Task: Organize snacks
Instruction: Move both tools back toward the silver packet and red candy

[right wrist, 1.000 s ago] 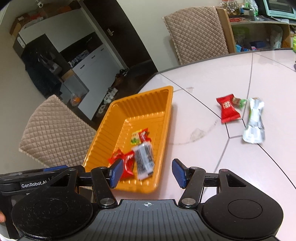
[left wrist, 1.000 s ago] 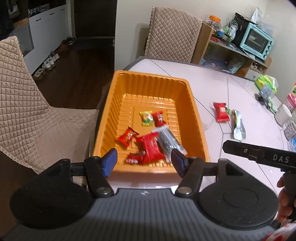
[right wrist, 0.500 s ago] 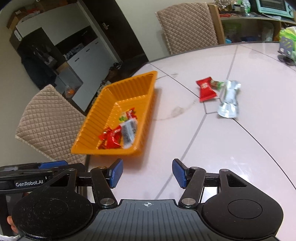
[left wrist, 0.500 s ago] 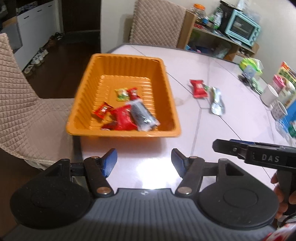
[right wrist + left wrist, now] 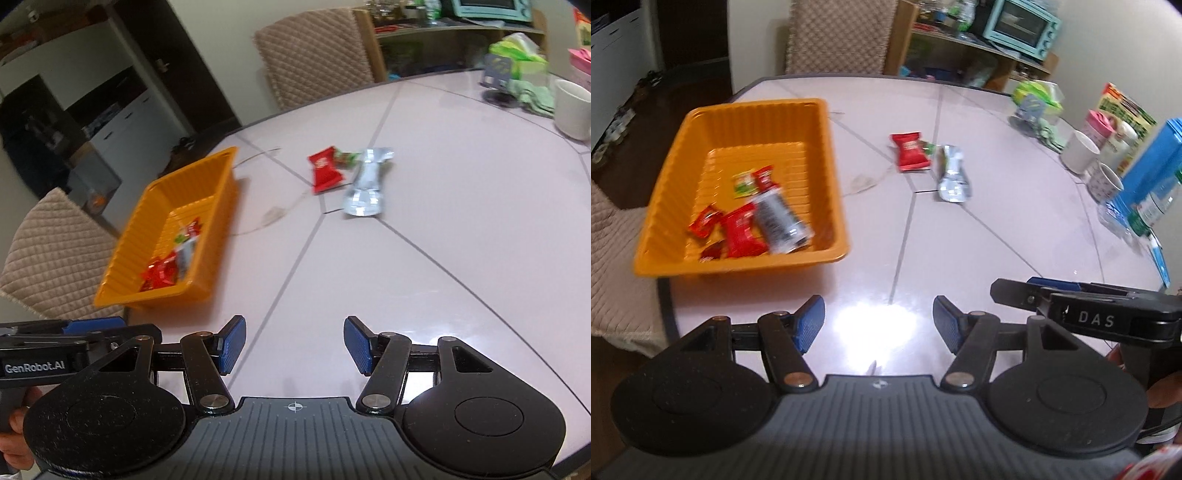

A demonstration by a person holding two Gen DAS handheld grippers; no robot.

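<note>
**On the table: two snacks loose, the rest in the tray**

Over the pale table both of your grippers hang with nothing between their blue pads. Your left gripper has its fingers apart, bare tabletop and a bright glare patch showing in the gap. Your right gripper stands the same way, fingers apart over a seam in the table.

You can see the orange tray near the table's left edge, holding a silver bar and several red wrappers; motion blur smears them, so you cannot count them or read any print. From the right wrist view the tray's near wall hides part of that pile.

Well apart from the tray lie a red packet and a crumpled silver wrapper, just beside each other. A small green-and-red piece peeks out between their far ends; what it is you cannot tell.

Cups and boxes at the table's far right are cut off by the left view's edge
</note>
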